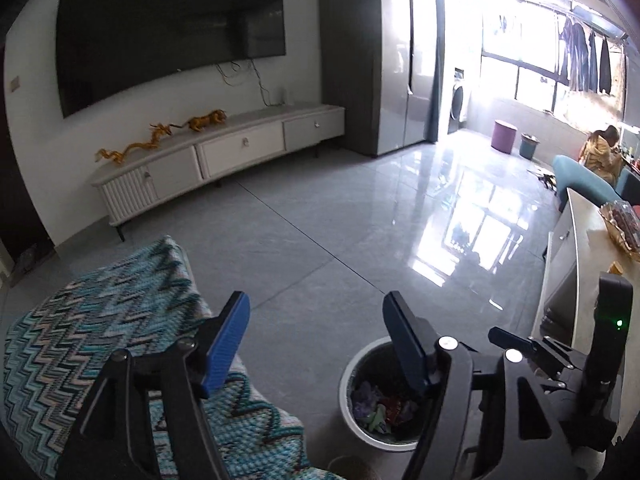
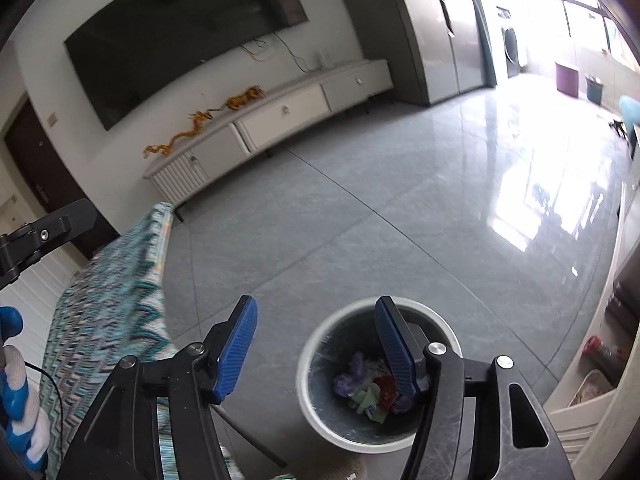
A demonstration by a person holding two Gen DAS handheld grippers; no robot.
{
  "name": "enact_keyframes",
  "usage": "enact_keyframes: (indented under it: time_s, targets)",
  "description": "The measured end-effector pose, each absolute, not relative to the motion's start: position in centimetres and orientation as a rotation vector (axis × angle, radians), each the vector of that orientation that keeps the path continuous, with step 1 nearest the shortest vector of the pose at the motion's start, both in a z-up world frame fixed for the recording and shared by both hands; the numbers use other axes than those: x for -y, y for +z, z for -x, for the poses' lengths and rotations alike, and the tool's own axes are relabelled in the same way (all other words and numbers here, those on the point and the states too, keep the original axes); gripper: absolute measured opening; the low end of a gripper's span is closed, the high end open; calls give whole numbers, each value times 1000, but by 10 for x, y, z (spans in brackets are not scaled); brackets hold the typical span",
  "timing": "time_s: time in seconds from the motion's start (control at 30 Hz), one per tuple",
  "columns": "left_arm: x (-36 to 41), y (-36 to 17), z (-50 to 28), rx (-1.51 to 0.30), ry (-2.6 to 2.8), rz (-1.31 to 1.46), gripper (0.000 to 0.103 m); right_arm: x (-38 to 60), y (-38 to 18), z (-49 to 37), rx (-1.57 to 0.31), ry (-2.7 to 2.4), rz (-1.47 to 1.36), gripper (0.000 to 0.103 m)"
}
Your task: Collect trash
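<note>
Crumpled purple, green and red scraps [image 2: 370, 390] lie heaped at the bottom of the white-rimmed bin [image 2: 424, 312] on the grey tiled floor [image 2: 360, 220], as I hold both sets of tongs above it. The right tongs [image 2: 316, 344] stand wide open with nothing between the blue pads, one pad over the bin's mouth. The left tongs [image 1: 316, 340] are likewise spread and empty, poised over the bin [image 1: 352, 364] with its scraps [image 1: 380, 404], just beside the zigzag blanket [image 1: 100, 320] on the seat. The right wrist view also shows a hand [image 2: 16, 384] in a blue-and-white glove at its left edge.

I judge the scraps to be wrappers and wadded paper or film: light, soft, easily crushed, likely to slip if pinched by a smooth edge. Any piece to be lifted is best taken at its thickest crumple, pads closing across the bulk. The bin looks rigid and light; its rim would be the place to grip.

No brand, label or writing can be read in either view; the print on the wrappers is too small and blurred. On the worktop [image 1: 584, 240] at right sits a packet [image 1: 624, 226], its lettering illegible too.
</note>
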State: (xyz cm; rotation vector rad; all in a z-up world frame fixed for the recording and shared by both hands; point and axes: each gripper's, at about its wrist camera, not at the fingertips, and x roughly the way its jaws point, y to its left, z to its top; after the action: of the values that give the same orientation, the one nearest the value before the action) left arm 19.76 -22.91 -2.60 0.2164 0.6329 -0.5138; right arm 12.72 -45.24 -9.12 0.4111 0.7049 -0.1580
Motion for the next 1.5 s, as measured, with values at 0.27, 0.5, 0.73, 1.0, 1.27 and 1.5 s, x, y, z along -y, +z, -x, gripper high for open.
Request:
enact_keyframes:
  time_s: [0.27, 0.5, 0.73, 1.0, 1.27, 1.5]
  targets:
    - [115, 47, -150, -432, -301, -164, 94, 373, -14, -113, -553, -47, -283, 74]
    - [32, 81, -108, -333, -136, -138, 103, 302, 34, -96, -440, 23, -184, 87]
    - [-18, 98, -76, -277, -39, -93, 103, 249, 60, -88, -369, 73, -109, 98]
    - [-39, 106, -59, -210, 11, -62, 103, 217, 70, -82, -320, 99, -64, 101]
    - [-43, 104, -59, -221, 15, -62, 103, 209, 71, -78, -297, 92, -36, 102]
    - [-37, 94, -72, -291, 6, -76, 103, 216, 64, -82, -312, 69, -49, 103]
